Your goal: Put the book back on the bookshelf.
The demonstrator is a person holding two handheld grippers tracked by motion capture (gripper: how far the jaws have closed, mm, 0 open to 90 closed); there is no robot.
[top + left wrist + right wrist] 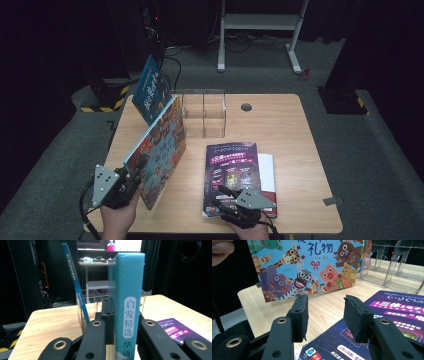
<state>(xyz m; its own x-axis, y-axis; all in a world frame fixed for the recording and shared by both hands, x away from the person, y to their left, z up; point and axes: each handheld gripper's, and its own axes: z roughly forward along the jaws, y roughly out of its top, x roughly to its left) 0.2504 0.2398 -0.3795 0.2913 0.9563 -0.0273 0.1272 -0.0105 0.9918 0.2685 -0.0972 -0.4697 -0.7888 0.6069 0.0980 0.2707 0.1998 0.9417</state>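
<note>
"启发精选" on book spine (128,315)

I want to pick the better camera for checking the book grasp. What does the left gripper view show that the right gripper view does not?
Left gripper view: the teal spine of the colourful animal picture book, clamped in the left claw, and a thin blue book leaning at the clear plastic rack.

Right gripper view: that picture book's cartoon animal cover, beyond the open right claw.

Both: the purple magazine lying flat, the wooden table and the rack.
</note>
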